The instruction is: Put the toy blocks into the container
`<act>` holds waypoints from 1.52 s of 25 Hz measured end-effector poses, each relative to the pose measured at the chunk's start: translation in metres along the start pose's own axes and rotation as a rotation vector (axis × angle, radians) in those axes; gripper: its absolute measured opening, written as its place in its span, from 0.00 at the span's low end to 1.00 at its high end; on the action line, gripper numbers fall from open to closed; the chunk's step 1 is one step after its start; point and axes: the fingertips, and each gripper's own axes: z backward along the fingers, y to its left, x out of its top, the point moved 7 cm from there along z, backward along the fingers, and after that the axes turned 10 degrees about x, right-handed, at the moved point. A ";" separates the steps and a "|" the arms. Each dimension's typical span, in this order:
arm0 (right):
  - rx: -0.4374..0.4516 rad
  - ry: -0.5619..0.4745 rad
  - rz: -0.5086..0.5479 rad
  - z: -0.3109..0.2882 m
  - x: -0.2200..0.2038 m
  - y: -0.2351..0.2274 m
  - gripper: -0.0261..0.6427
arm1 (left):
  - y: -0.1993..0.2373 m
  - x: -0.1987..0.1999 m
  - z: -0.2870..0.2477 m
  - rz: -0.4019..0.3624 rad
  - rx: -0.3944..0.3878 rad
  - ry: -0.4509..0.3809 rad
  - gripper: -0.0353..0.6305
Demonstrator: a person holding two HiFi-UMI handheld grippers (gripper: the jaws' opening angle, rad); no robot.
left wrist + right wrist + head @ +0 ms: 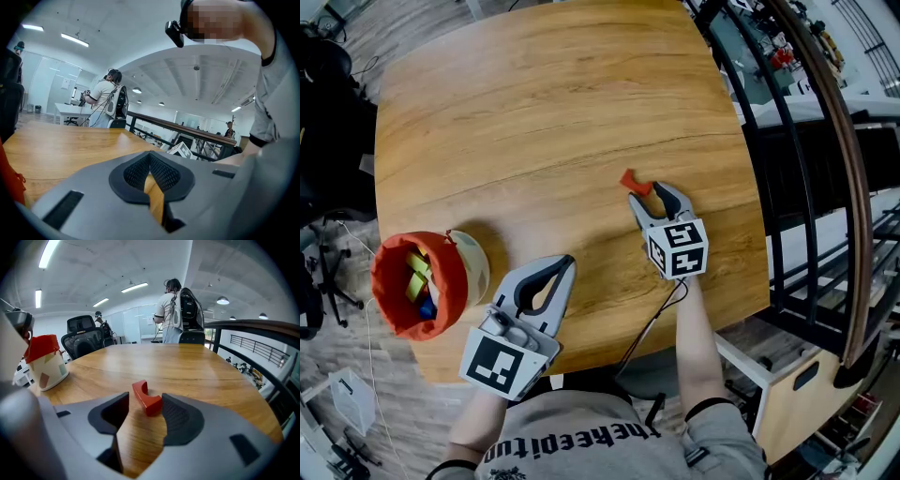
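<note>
A small red arch-shaped block (634, 180) lies on the wooden table (544, 112). My right gripper (646, 192) is open, low over the table, with the red block (140, 391) between its fingertips and close to the right-hand one; neither pad presses on it. The container (419, 284) is a cream tub with a red fabric rim at the table's near left edge, holding yellow-green and blue blocks. In the right gripper view the container (44, 364) stands at the far left. My left gripper (566, 262) is shut and empty, just right of the container; its tips (150, 155) meet.
A dark metal railing (787, 187) runs past the table's right edge. A thin cable (652, 323) hangs below the near edge. Office chairs (86, 341) and a standing person (171, 310) are beyond the far side of the table.
</note>
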 end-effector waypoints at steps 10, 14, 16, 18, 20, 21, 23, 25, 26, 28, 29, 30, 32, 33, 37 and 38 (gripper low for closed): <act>-0.018 0.057 0.027 -0.013 -0.009 -0.006 0.36 | 0.003 -0.003 -0.003 0.008 0.002 0.005 0.07; -0.024 0.067 0.052 -0.013 -0.009 -0.005 0.28 | 0.003 -0.003 -0.002 0.005 0.001 0.006 0.07; -0.019 0.071 0.059 -0.012 -0.009 -0.005 0.28 | 0.003 -0.002 -0.001 0.008 0.004 0.007 0.07; -0.016 0.074 0.059 -0.012 -0.009 -0.005 0.28 | 0.003 -0.002 0.000 0.009 0.007 0.007 0.07; -0.012 0.077 0.053 -0.013 -0.009 -0.003 0.27 | 0.004 -0.003 0.002 0.006 0.009 0.005 0.07; -0.009 0.079 0.049 -0.013 -0.010 -0.001 0.27 | 0.005 -0.004 0.003 0.005 0.010 0.004 0.07; -0.004 0.082 0.043 -0.014 -0.010 0.002 0.27 | 0.006 -0.005 0.005 0.002 0.011 0.002 0.07; 0.003 0.080 0.036 -0.013 -0.010 0.005 0.26 | 0.006 -0.006 0.007 0.004 0.013 -0.002 0.07; 0.007 0.077 0.033 -0.012 -0.010 0.007 0.26 | 0.006 -0.006 0.008 0.005 0.015 -0.004 0.07; 0.015 0.067 0.026 -0.010 -0.009 0.011 0.26 | 0.006 -0.007 0.012 0.005 0.017 -0.007 0.07; 0.019 0.061 0.023 -0.009 -0.008 0.014 0.26 | 0.006 -0.006 0.013 0.004 0.018 -0.010 0.07; 0.022 0.055 0.023 -0.007 -0.006 0.016 0.26 | 0.006 -0.006 0.014 0.003 0.018 -0.014 0.07; 0.031 0.042 0.024 -0.005 -0.003 0.023 0.26 | 0.006 -0.006 0.017 0.003 0.018 -0.022 0.07; 0.036 0.035 0.026 -0.003 -0.001 0.026 0.26 | 0.005 -0.006 0.019 0.003 0.019 -0.026 0.07; 0.057 0.001 0.033 0.005 0.009 0.040 0.26 | 0.004 -0.003 0.026 0.002 0.024 -0.045 0.07; 0.063 -0.008 0.036 0.007 0.012 0.044 0.26 | 0.004 -0.003 0.029 0.001 0.026 -0.050 0.07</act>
